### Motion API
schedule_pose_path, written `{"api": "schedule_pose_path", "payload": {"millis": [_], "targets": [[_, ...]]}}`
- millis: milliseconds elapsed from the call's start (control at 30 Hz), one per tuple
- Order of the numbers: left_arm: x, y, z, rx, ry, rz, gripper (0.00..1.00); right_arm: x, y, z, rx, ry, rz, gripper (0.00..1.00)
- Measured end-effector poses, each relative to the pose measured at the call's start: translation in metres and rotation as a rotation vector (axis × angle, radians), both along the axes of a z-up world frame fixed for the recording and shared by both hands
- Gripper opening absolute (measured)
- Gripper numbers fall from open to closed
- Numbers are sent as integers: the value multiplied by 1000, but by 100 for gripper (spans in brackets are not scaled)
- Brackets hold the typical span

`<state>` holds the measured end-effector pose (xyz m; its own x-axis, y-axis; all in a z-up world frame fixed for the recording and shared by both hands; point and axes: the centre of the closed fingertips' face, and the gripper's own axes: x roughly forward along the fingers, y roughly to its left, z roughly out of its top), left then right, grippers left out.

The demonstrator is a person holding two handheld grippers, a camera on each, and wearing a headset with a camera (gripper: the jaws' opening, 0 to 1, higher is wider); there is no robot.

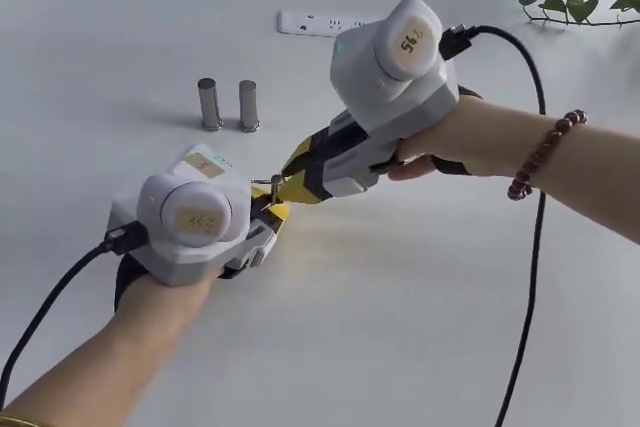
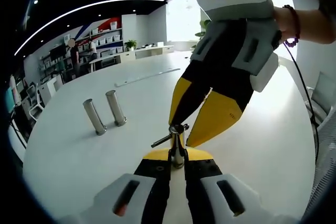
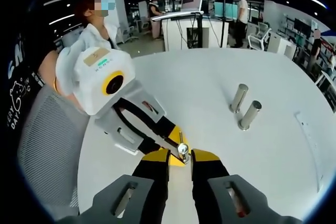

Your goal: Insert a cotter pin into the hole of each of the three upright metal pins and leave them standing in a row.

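— What is pictured in the head view?
— A metal pin is held just above the counter by the left gripper and is met at its top by the right gripper; two more pins are stood side by side further back, well apart from the work
— And in the left gripper view?
— Its fingers are clenched on the pin's lower shaft; a cotter pin is shown jutting sideways at the hole
— The right gripper view?
— Its fingers appear pinched on the cotter pin's looped head. The steel pin is judged stiff, smooth and slippery, best gripped low; the thin cotter pin is judged easily bent, best taken at the head
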<state>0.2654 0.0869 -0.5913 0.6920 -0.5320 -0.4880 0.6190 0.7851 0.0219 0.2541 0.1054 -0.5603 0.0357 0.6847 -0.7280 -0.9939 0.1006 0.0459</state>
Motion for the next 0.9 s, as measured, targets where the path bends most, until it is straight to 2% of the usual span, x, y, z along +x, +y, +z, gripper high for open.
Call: {"api": "schedule_pose_path", "payload": {"millis": [33,167,333,433,500,600,900], "targets": [[0,0,0,2,-1,-1,7,1,-1,-2,-8,-19,2,11],[0,0,0,5,0,-4,7,4,1,-4,17,-12,-7,8],[0,0,0,10,1,-10,7,9,3,-3,25,-38,-10,5],[0,0,0,14,1,-11,7,6,3,-2,30,-36,-12,5],[-1,1,-1,19,8,-19,7,6,4,-1,38,-16,-26,5],[-1,4,0,35,6,-25,7,8,5,-1,49,-18,-24,4],[4,16,4,25,4,-10,7,11,19,2,55,-33,-19,4]]}}
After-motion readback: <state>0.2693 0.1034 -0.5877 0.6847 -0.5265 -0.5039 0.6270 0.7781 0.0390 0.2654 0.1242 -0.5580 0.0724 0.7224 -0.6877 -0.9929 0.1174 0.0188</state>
